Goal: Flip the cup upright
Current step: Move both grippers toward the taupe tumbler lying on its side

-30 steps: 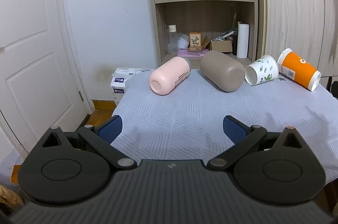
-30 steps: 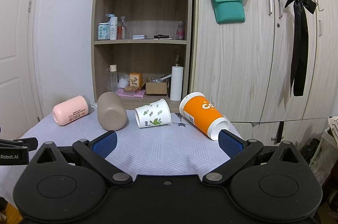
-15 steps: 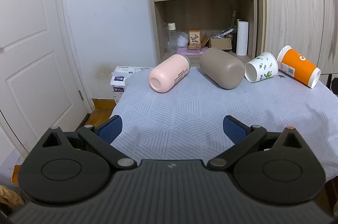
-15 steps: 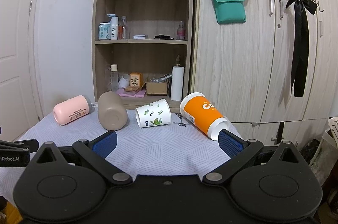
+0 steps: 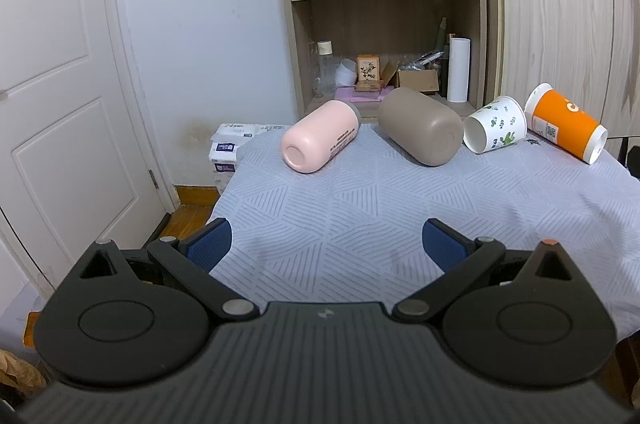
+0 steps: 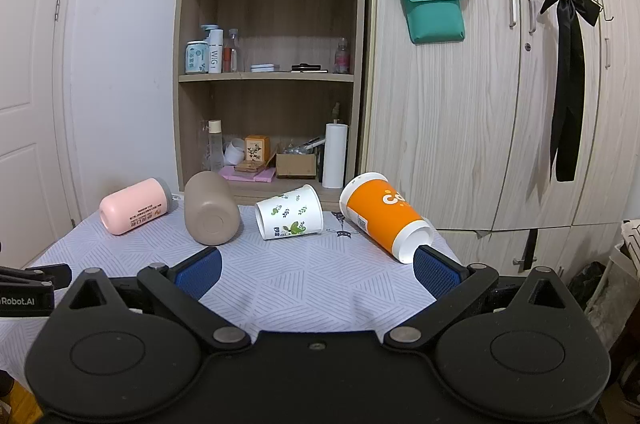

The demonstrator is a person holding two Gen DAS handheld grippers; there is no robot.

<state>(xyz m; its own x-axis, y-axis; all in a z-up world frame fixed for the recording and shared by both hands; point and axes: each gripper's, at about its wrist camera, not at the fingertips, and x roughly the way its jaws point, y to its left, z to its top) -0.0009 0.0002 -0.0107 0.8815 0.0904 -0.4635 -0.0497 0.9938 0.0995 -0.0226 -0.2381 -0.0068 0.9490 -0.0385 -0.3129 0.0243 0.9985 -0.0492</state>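
Observation:
Several cups lie on their sides in a row at the far edge of the table. From left: a pink cup (image 5: 318, 136) (image 6: 134, 205), a taupe cup (image 5: 422, 130) (image 6: 210, 208), a white leaf-print paper cup (image 5: 495, 129) (image 6: 289, 217) and an orange paper cup (image 5: 566, 122) (image 6: 384, 214). My left gripper (image 5: 326, 244) is open and empty over the near left of the table. My right gripper (image 6: 318, 270) is open and empty, its right fingertip (image 6: 434, 270) close below the orange cup's white end.
The table has a grey-white patterned cloth (image 5: 400, 208) (image 6: 304, 276). Behind it stand an open wooden shelf (image 6: 272, 76) with bottles and boxes, and a wardrobe (image 6: 500, 104). A white door (image 5: 60, 84) is on the left, packs (image 5: 226, 152) on the floor.
The left gripper view has tilted down slightly, so the cups sit a little lower in frame. The right gripper and all cups stay where they were.

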